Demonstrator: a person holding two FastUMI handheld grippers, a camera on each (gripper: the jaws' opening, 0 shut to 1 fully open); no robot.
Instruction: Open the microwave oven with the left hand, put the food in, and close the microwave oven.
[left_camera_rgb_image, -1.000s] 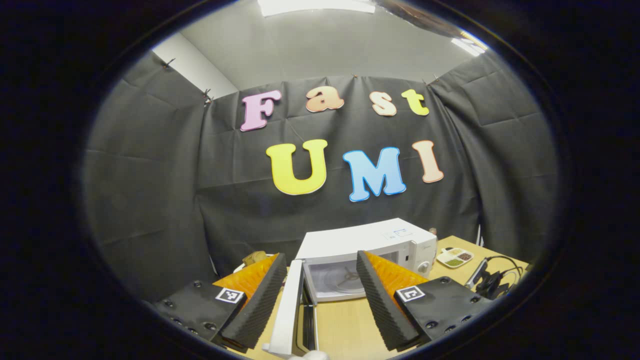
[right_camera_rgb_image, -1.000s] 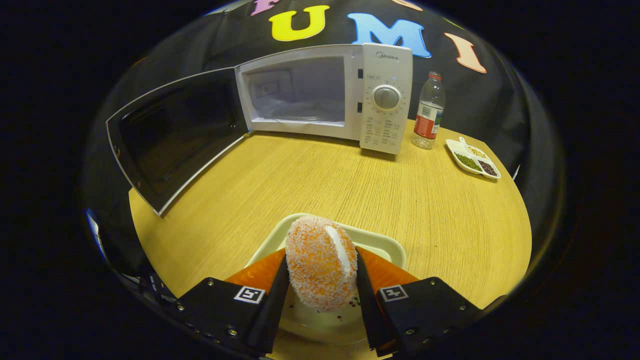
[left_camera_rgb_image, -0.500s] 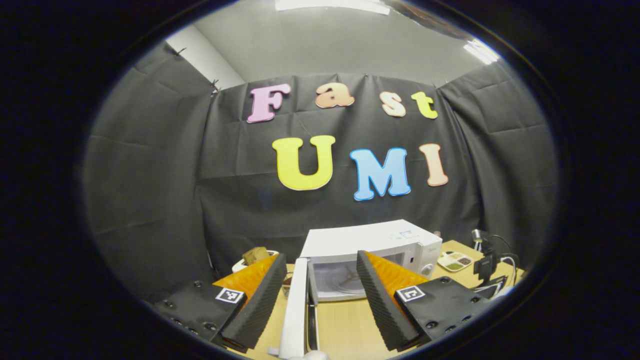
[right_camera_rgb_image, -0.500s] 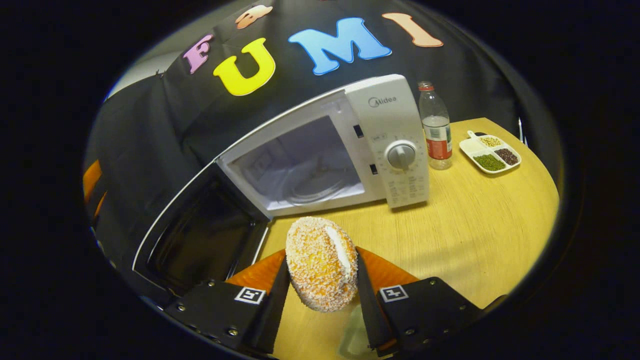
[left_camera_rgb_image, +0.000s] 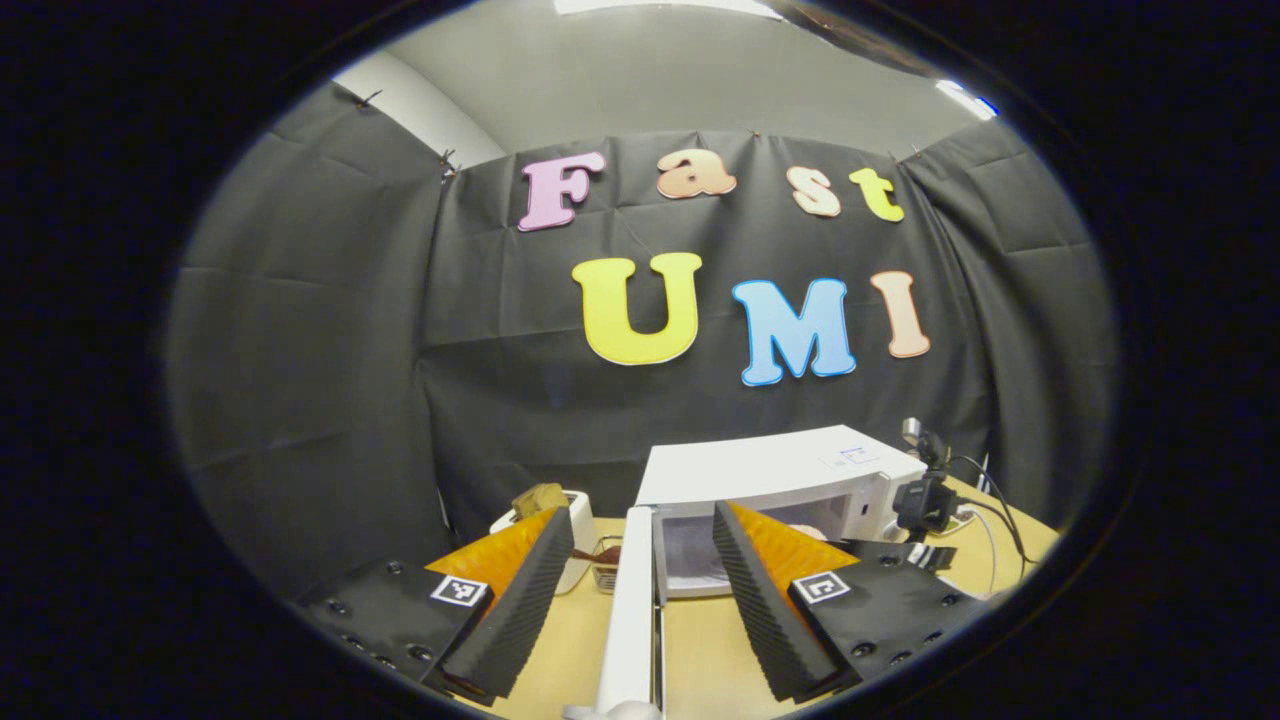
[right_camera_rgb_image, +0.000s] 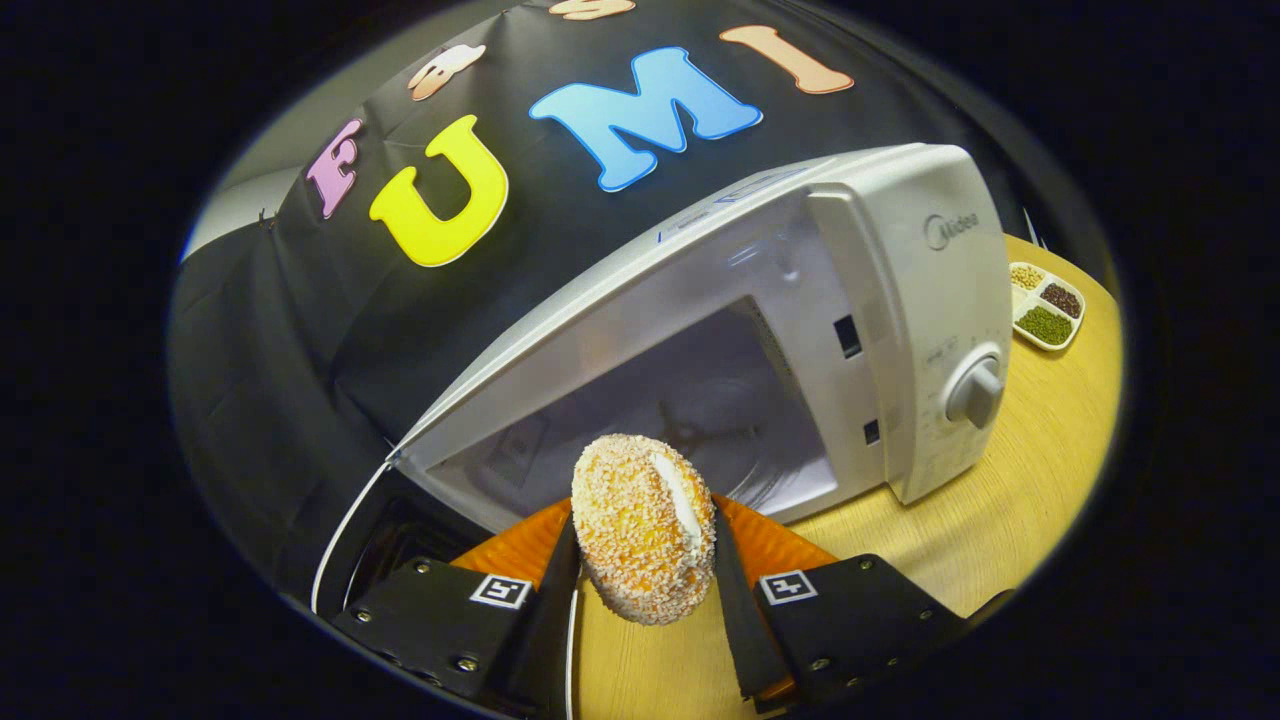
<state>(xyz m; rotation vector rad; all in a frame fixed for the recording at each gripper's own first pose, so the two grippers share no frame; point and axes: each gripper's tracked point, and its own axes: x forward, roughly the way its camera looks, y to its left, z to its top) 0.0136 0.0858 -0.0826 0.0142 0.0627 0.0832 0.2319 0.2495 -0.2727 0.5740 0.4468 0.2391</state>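
My right gripper (right_camera_rgb_image: 640, 555) had its two fingers pressed against either side of the food (right_camera_rgb_image: 643, 525), a round crumb-coated pastry with a white seam of cream along one edge, and held it off the table (right_camera_rgb_image: 1020, 500). Straight ahead of it stood the microwave oven (right_camera_rgb_image: 900, 300) with its cavity (right_camera_rgb_image: 690, 400) wide open, the pastry just in front of the opening and not yet inside as far as I could tell. The oven's dial (right_camera_rgb_image: 975, 390) sat on the control panel to the right, and the swung-out door (right_camera_rgb_image: 400, 530) lay low at the left beside the fingers. Farther right on the table I saw a small divided dish (right_camera_rgb_image: 1045, 305) of beans.

My left gripper (left_camera_rgb_image: 635, 580) had its fingers spread apart with nothing between the pads; I saw the door (left_camera_rgb_image: 630, 620) edge-on in the gap, but could not tell whether either finger touched it. Beyond it stood the microwave oven (left_camera_rgb_image: 780, 470), and at its right the other gripper's camera and cables (left_camera_rgb_image: 925, 495).
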